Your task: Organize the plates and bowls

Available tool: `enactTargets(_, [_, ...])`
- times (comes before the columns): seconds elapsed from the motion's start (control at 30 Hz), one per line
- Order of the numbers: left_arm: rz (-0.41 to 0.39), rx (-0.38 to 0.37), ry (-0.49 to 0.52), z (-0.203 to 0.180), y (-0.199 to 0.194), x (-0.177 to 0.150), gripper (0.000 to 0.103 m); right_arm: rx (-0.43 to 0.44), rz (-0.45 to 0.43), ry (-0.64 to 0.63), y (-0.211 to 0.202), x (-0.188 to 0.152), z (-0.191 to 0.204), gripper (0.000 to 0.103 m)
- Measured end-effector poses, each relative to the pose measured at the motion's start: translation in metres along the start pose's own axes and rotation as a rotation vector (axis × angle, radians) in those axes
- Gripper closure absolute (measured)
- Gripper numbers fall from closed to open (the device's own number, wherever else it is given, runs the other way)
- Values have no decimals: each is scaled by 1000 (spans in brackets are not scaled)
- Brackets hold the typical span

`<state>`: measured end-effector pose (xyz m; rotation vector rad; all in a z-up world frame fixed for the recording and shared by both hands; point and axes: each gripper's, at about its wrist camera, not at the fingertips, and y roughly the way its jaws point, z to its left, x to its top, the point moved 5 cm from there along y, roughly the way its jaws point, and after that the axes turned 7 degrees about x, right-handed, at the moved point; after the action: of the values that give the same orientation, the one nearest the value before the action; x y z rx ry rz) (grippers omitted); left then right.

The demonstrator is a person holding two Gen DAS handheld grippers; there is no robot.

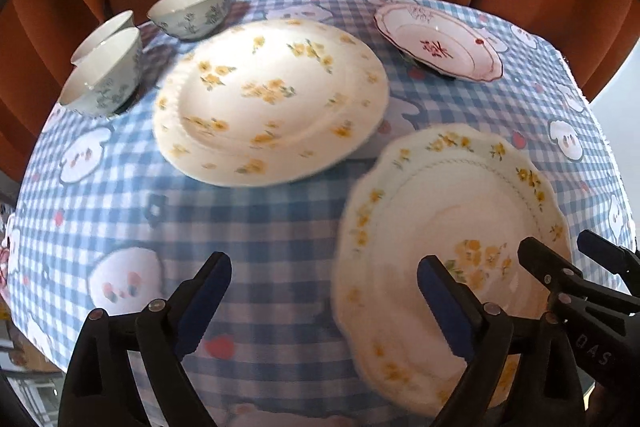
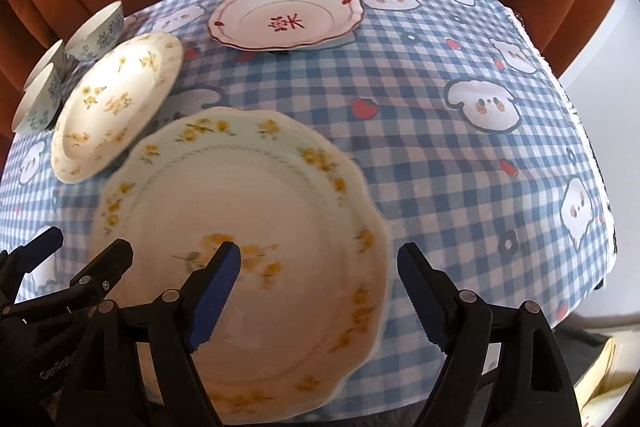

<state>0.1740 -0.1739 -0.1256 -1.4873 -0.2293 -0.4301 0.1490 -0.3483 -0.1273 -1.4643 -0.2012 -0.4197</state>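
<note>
Scalloped plate (image 2: 248,227), yellow-flowered, perhaps cream; round plate (image 1: 272,99) beyond

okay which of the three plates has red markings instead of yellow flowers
The pink-rimmed plate at the table's far side; the two nearer plates carry yellow flowers.

We see our left gripper (image 1: 324,279) open above the checked tablecloth (image 1: 260,223), a scalloped plate (image 1: 452,203) beside it, a round flowered plate (image 1: 272,99) and three bowls (image 1: 108,75) beyond.
</note>
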Motion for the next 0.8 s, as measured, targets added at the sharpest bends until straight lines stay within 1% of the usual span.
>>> enactTargets(0.13, [-21, -1, 12, 25, -5, 1, 8, -9, -33, -3, -6, -1, 29, 20])
enactTargets(0.33, [-42, -8, 23, 66, -3, 6, 8, -5, -49, 14, -4, -3, 70, 20])
enactTargets(0.47, [-52, -12, 18, 90, 2, 14, 8, -5, -77, 15, -1, 4, 97, 20])
enactTargets(0.63, [-61, 7, 3, 107, 10, 36, 8, 8, -84, 22, 6, 25, 115, 20])
enactTargets(0.8, [-80, 45, -16, 116, 20, 66, 8, 45, -96, 24, 13, 59, 124, 20])
